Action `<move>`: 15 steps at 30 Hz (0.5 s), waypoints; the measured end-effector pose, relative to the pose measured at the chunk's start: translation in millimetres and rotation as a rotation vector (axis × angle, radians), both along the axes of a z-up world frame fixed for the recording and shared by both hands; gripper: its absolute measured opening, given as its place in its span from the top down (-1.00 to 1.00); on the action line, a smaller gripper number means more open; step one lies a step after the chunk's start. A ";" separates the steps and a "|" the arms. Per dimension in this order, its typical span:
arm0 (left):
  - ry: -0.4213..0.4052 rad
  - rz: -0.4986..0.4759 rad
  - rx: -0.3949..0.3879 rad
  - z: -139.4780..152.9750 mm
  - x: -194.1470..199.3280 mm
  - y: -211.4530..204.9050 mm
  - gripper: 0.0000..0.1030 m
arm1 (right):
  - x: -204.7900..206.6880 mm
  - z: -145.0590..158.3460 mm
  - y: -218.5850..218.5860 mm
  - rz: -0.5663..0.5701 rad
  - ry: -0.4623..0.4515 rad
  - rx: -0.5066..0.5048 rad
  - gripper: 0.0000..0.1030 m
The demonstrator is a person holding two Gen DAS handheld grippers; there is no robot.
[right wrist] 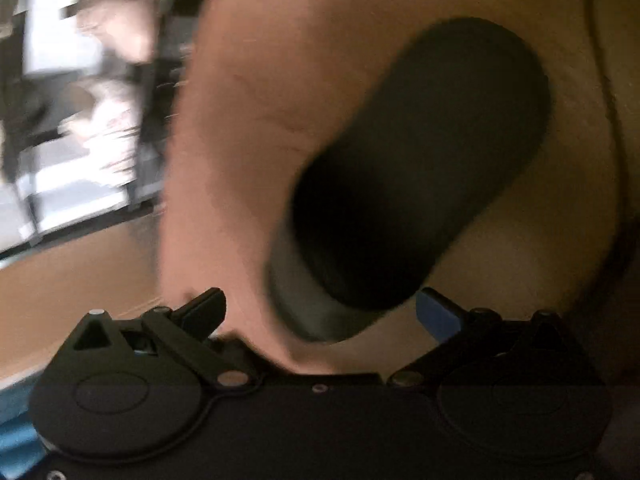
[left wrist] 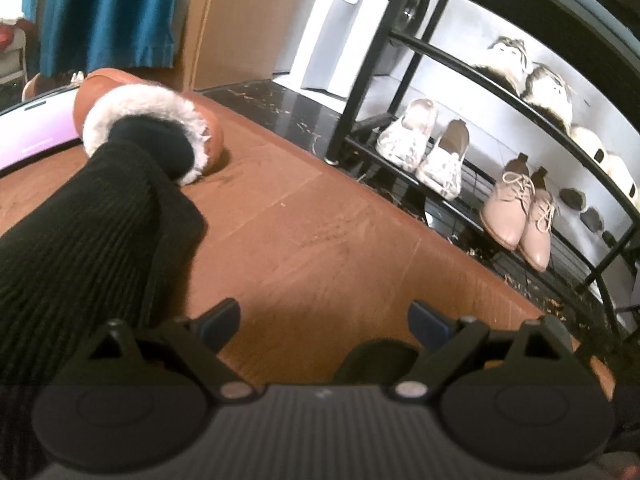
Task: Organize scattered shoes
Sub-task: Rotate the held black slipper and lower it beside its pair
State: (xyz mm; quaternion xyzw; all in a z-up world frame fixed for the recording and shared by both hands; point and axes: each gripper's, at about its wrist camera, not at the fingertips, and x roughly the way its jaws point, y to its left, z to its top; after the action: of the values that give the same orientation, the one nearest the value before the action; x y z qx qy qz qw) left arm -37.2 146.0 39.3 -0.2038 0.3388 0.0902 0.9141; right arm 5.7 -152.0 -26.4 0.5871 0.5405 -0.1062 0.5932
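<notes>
In the left wrist view a black metal shoe rack point(left wrist: 472, 62) stands at the right. On it sit white patterned flats point(left wrist: 420, 148), pink lace-up shoes point(left wrist: 520, 216) and furry slippers point(left wrist: 536, 80) on the shelf above. My left gripper point(left wrist: 324, 320) is open and empty above the wooden floor. A leg in black ribbed fabric point(left wrist: 100, 232) wears a brown fur-lined slipper point(left wrist: 148, 120) at the left. In the blurred right wrist view my right gripper point(right wrist: 320, 312) is open, close over a black rounded object point(right wrist: 420, 168) on the floor; I cannot tell what it is.
A white box-like appliance point(left wrist: 340, 36) stands behind the rack on dark marble flooring point(left wrist: 280, 108). A blue curtain point(left wrist: 104, 12) hangs at the back left. The rack appears smeared at the left of the right wrist view point(right wrist: 80, 100).
</notes>
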 end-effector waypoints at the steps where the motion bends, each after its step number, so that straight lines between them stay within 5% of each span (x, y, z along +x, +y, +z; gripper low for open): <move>1: -0.002 0.000 -0.002 0.3 -0.2 0.4 -0.78 | 1.7 -0.3 2.7 -0.010 0.017 -0.017 -1.00; 4: -0.009 0.002 -0.009 0.9 -0.9 2.5 -0.78 | 9.5 -2.7 10.2 -0.023 0.044 -0.060 -1.00; 8: -0.007 0.019 -0.028 0.0 -1.3 7.4 -0.78 | 33.8 -4.2 35.4 0.184 0.005 -0.237 -1.00; 15: -0.006 0.044 -0.048 -1.4 -2.0 12.4 -0.78 | 49.0 22.1 54.9 0.526 -0.328 -0.595 -0.67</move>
State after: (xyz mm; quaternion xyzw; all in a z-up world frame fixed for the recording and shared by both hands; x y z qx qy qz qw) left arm -39.3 158.5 37.9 -0.2333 0.3339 0.1013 0.9077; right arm 54.7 -97.1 -4.3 0.2418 0.5161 -0.0080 0.8216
